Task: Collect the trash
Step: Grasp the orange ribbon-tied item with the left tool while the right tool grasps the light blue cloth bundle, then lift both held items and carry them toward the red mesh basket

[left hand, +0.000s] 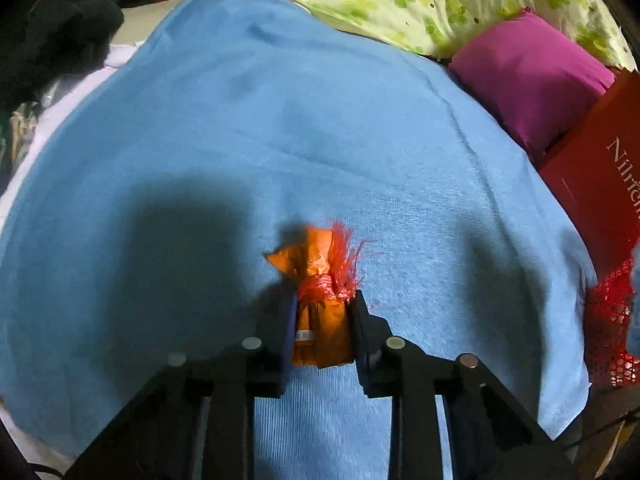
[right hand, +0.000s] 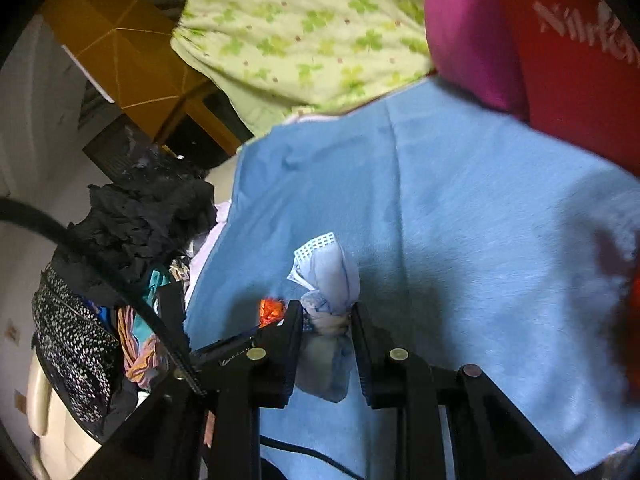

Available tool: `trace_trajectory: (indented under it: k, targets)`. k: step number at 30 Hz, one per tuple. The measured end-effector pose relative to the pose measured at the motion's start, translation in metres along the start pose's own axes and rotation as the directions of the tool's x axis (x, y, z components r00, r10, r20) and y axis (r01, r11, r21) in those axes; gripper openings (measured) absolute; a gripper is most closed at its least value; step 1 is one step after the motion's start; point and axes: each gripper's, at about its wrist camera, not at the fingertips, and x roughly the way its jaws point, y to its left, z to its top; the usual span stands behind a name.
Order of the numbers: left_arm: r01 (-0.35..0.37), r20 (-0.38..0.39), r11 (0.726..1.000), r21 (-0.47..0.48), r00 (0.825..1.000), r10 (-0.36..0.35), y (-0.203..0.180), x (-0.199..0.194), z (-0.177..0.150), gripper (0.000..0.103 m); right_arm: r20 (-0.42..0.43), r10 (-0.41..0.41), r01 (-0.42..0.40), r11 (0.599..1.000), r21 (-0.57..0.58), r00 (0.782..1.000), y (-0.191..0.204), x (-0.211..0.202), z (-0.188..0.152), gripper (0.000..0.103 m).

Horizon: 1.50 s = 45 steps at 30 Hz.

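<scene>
My left gripper [left hand: 322, 304] is shut on an orange wrapper bundle [left hand: 320, 320] tied with red frayed netting, held just over a blue cloth [left hand: 280, 140]. My right gripper [right hand: 326, 312] is shut on a crumpled pale blue face mask bundle [right hand: 330, 280] above the same blue cloth [right hand: 460, 220]. The orange bundle [right hand: 271, 309] and part of the left gripper show just left of my right fingers. A red mesh bag [left hand: 614, 320] lies at the cloth's right edge in the left wrist view.
A magenta pillow [left hand: 528, 88], a red box [left hand: 600, 176] and a green floral quilt [left hand: 420, 0] border the cloth at the back and right. A pile of dark clothes [right hand: 132, 232] and a wooden frame [right hand: 120, 52] lie to the left.
</scene>
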Motion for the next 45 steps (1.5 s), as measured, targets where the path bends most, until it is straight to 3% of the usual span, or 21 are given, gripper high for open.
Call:
trace_trajectory:
  k: [5,8,12,16,22,27,34,45]
  targets:
    - [-0.029,0.123,0.997,0.066,0.992,0.021,-0.026,-0.065,-0.008,0.027,0.086,0.003,-0.001,1.000,-0.030,0.996,0.008,-0.047,-0.003,0.026]
    - [-0.064,0.227,0.991,0.121,0.973,0.035,-0.048,-0.112,-0.012,0.027,0.150,0.008,-0.001,0.999,-0.045,0.989,0.014,-0.083,-0.006,0.026]
    - [-0.135,0.366,0.972,0.192,0.929,0.057,-0.081,-0.176,-0.024,0.027,0.228,0.018,-0.002,0.998,-0.070,0.974,0.023,-0.126,-0.010,0.026]
    - [-0.205,0.488,0.948,0.244,0.871,0.062,-0.110,-0.228,-0.045,0.027,0.316,0.026,0.008,0.995,-0.104,0.948,0.035,-0.171,-0.014,0.026]
    - [-0.227,0.566,0.929,0.293,0.824,0.023,-0.139,-0.279,-0.066,0.027,0.425,0.014,0.054,0.987,-0.149,0.905,0.050,-0.221,-0.023,0.026]
    - [-0.249,0.608,0.912,0.327,0.794,-0.001,-0.158,-0.297,-0.076,0.027,0.479,0.017,0.078,0.981,-0.177,0.878,0.058,-0.246,-0.028,0.026]
    - [-0.254,0.623,0.897,0.362,0.781,-0.030,-0.176,-0.311,-0.088,0.027,0.516,0.007,0.103,0.977,-0.185,0.857,0.054,-0.260,-0.034,0.026]
    - [-0.265,0.609,0.874,0.407,0.792,-0.043,-0.201,-0.301,-0.093,0.027,0.535,-0.017,0.109,0.984,-0.141,0.845,0.028,-0.272,-0.034,0.026]
